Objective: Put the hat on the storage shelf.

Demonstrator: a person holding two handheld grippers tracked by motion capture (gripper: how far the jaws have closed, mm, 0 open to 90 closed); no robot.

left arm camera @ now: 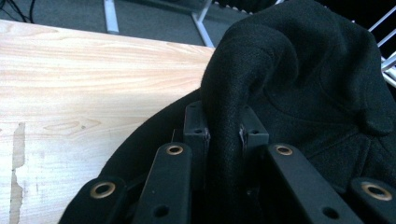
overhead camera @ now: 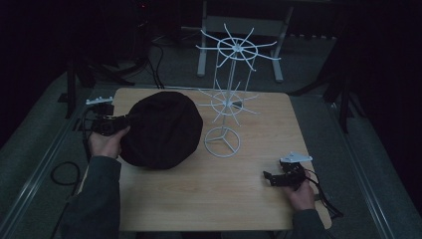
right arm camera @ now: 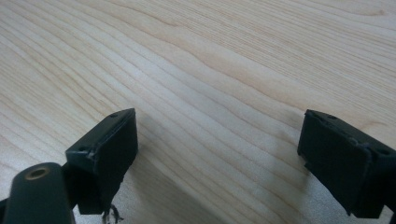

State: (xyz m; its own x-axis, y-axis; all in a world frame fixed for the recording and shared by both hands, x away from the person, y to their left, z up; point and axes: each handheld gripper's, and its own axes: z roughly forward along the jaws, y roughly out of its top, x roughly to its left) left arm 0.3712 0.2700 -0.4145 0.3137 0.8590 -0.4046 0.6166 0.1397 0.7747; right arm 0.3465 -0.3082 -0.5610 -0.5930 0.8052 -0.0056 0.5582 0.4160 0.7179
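A: Where do we stand with the black hat (overhead camera: 161,129)?

B: We have it in the left tool (overhead camera: 105,124). In the left gripper view a fold of the hat's edge runs up between the two jaws, which are clamped tight on the fabric, so the grip looks sound. The rest of the hat bulges away beyond the jaws.

A: And where is the hat itself?

B: It sits just left of the white wire rack (overhead camera: 226,102), close to the rack's round base. Most of it seems to lie on the wooden surface (overhead camera: 209,194); we cannot tell whether the gripped edge is clear of the wood.

A: What about the right tool (overhead camera: 279,178)?

B: It rests low on the surface, well to the right of the rack's base and nearer to us. In the right gripper view its jaws stand wide apart with bare wood between them, so it holds nothing.

A: So how far along are we?

B: We judge the grasp is done and little else. The rack's arms carry nothing. If the hat is meant for one of them, we have yet to lift it, carry it right, and settle it over an arm. That is our reading, not something we can see.
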